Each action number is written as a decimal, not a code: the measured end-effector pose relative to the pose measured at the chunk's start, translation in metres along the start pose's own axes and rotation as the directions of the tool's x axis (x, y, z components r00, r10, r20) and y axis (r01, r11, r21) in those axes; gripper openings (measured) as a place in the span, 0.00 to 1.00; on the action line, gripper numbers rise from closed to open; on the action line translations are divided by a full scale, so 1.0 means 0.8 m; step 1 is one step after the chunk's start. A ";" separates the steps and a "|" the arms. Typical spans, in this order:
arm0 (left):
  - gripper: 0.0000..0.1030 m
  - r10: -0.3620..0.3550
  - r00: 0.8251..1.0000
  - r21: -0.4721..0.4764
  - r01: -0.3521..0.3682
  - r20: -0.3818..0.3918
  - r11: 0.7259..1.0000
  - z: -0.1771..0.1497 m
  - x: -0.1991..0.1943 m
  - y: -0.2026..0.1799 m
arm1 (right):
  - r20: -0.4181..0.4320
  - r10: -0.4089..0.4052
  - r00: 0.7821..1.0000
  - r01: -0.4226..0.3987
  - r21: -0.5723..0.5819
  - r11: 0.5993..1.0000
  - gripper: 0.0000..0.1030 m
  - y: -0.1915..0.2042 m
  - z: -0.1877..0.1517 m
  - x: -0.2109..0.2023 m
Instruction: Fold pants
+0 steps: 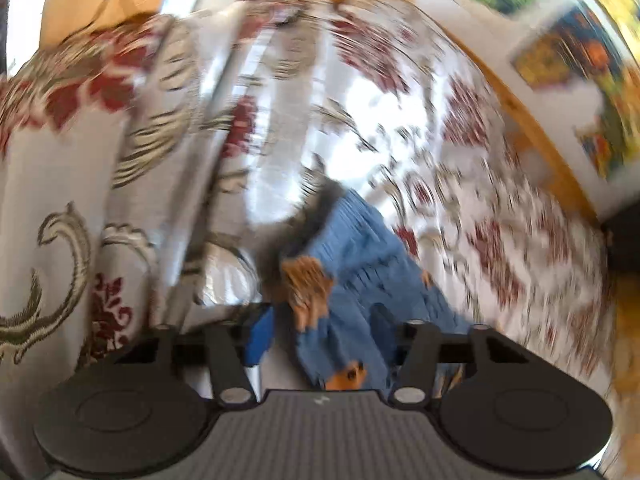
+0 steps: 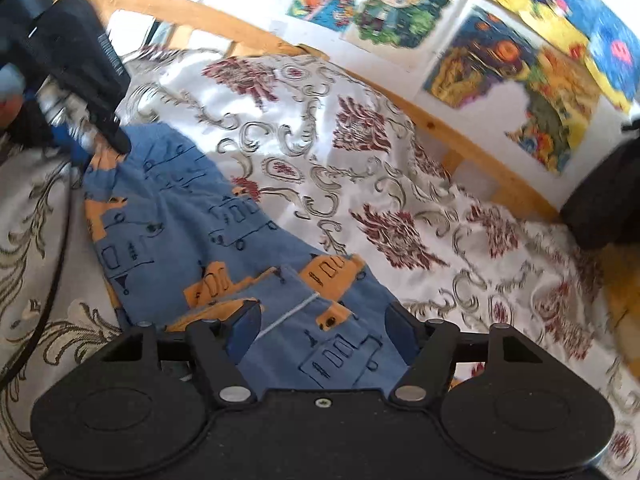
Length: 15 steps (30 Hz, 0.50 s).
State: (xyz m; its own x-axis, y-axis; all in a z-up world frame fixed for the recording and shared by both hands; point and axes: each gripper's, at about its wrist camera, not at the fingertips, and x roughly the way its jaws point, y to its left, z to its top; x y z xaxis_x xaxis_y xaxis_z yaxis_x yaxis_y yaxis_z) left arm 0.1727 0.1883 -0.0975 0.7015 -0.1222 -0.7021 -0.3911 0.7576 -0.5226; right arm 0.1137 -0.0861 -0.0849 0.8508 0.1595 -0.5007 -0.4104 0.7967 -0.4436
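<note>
Small blue pants [image 2: 192,220] with orange patches and black drawings lie on a flowered bedspread [image 2: 360,160]. My right gripper [image 2: 320,328] stands open over the near end of the pants, blue pads either side of a white drawstring [image 2: 288,314]. My left gripper [image 2: 104,136] shows at the upper left of the right wrist view, at the far end of the pants. In the blurred left wrist view the left gripper [image 1: 320,340] has blue cloth [image 1: 352,272] between its spread fingers; whether it grips the cloth is unclear.
A wooden bed rail [image 2: 460,132] runs along the far side. Colourful drawings [image 2: 500,72] hang on the white wall behind it. A dark object [image 2: 604,200] sits at the right edge of the bed. A black cable [image 2: 52,288] lies at the left.
</note>
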 end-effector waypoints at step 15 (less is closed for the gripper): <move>0.18 0.027 0.999 0.033 -0.028 0.032 0.999 0.007 0.014 0.003 | -0.031 0.003 1.000 -0.006 -0.103 0.995 0.58 0.041 -0.012 0.030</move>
State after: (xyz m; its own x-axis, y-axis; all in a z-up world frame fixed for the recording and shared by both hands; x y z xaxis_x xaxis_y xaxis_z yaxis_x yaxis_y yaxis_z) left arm 0.1829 0.1924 -0.1043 0.7096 -0.0809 -0.6999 -0.3908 0.7814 -0.4865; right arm 0.1172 -0.0615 -0.1183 0.8388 0.1436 -0.5252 -0.4474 0.7314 -0.5147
